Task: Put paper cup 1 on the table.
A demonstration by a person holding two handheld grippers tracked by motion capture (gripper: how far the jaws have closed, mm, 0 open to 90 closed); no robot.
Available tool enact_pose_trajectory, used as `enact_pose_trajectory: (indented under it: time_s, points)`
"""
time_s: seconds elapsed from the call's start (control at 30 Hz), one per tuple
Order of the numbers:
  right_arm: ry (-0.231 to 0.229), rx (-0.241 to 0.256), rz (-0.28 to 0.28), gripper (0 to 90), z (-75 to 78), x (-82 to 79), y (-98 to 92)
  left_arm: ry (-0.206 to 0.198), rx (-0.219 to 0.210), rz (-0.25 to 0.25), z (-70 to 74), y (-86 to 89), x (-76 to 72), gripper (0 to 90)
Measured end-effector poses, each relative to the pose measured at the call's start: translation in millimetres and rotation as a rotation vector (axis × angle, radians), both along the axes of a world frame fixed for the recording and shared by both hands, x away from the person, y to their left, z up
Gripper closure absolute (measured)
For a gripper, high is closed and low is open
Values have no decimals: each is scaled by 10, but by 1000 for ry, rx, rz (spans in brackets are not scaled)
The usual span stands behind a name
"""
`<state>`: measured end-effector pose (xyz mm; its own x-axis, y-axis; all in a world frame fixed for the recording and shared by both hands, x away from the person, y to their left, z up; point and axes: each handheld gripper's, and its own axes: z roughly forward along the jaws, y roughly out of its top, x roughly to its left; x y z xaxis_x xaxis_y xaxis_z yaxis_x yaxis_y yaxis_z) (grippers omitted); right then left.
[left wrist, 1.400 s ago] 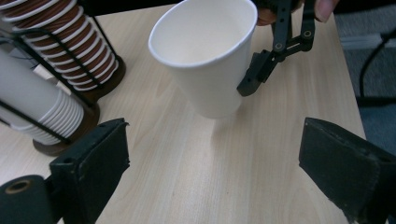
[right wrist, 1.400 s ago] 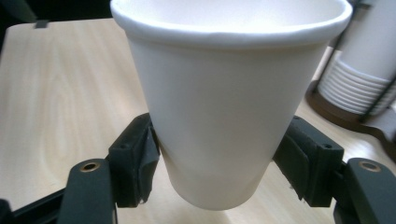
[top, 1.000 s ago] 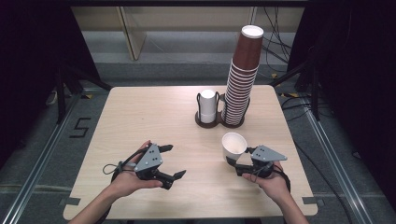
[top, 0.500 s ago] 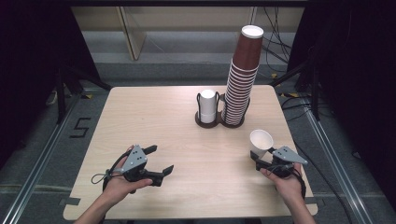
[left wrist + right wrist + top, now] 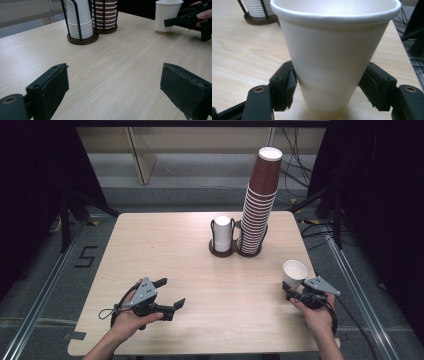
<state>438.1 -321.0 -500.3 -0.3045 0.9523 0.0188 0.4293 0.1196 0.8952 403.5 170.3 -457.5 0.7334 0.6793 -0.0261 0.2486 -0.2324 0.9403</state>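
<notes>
Seen from above: white cup (image 5: 294,273) standing upright near the right edge of the pale wooden table (image 5: 165,250), gripped low on its wall by the right gripper (image 5: 290,292), held in the person's right hand (image 5: 314,307). From the right gripper view, both black jaws pressed against the cup's lower sides, one on each side, cup base resting on the wood, mouth open upward. Toward the near left of the table, left gripper (image 5: 171,293) held just above the surface in the left hand (image 5: 131,315), jaws spread wide with nothing between them; bare wood visible in the gap in the left gripper view. At the far middle of the table, dark round holder (image 5: 235,251) with two wire cages: short stack of white cups (image 5: 222,233) in the left cage, tall stack of brown cups (image 5: 259,202) in the right, leaning slightly and topped with a white rim. Held cup well apart from the holder, to its right and nearer the person. Cables (image 5: 300,165) trailing over the grey floor beyond the table's far right corner.
</notes>
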Motion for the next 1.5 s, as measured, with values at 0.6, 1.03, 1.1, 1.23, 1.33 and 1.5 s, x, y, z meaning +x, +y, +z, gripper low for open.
enact_pose_trajectory:
  time_s: [0.6,1.03,1.1,1.23,1.33,1.5]
  points:
    - [59,-40,-3,309,-17,1,74,18,43,-1,-117,-20,-14,75]
    - [104,-32,-2,159,-14,-7,121,23,49,-8,-136,-29,-12,71]
    - [103,-15,2,144,-18,1,124,22,47,-10,-139,-34,-8,71]
    - [100,-1,-23,80,4,-19,100,30,47,-10,-143,-42,7,69]
    - [111,24,-47,50,25,-44,108,30,50,-11,-144,-48,30,70]
    - [106,26,-46,30,41,-61,107,31,46,-9,-150,-72,47,70]
